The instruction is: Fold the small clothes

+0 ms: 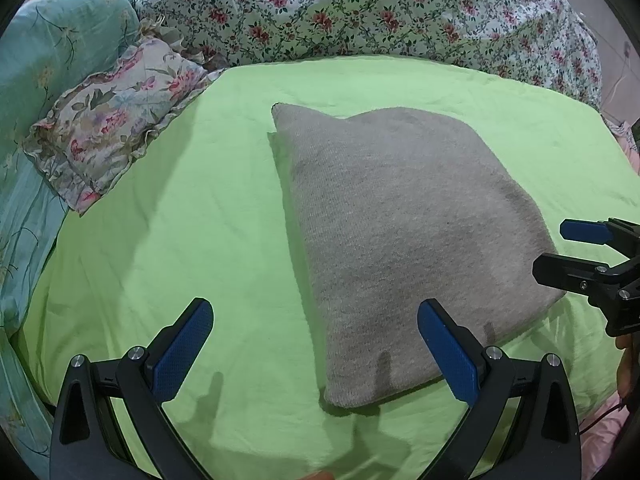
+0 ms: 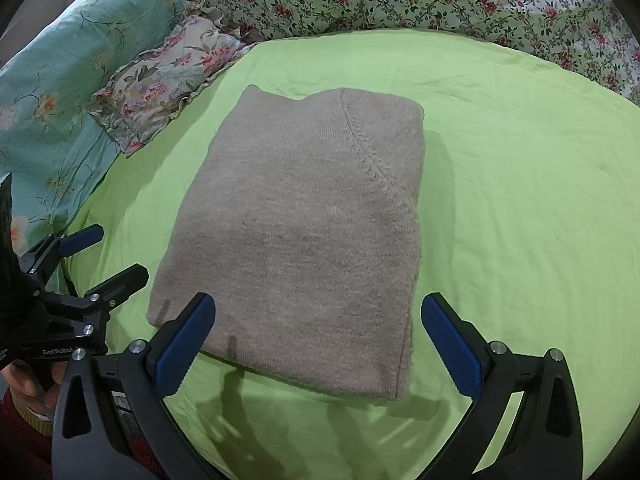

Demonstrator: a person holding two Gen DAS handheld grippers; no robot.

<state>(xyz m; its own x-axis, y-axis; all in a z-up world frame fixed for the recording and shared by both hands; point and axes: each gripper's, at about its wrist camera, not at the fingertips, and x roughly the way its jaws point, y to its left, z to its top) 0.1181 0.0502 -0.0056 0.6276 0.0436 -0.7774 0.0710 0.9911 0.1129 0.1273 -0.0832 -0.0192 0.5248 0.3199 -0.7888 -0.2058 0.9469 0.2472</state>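
Sweater [image 2: 296,236], folded into a grey block, is lying flat on the green sheet [image 2: 520,184]. Left gripper [image 1: 314,344] and right gripper [image 2: 318,338] are hovering near it, fingers spread apart, seemingly touching nothing.

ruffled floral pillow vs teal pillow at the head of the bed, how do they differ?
Print: the ruffled pillow has dense pink and purple blooms on a pale ground; the teal pillow has sparse flowers and thin stems.
Edge: the ruffled pillow has a frilled border; the teal pillow shows none.
Position: the ruffled pillow overlaps the green sheet; the teal pillow lies further out, behind it.
Size: the teal pillow looks bigger.
Shared: both floral, both clear of the grey sweater.
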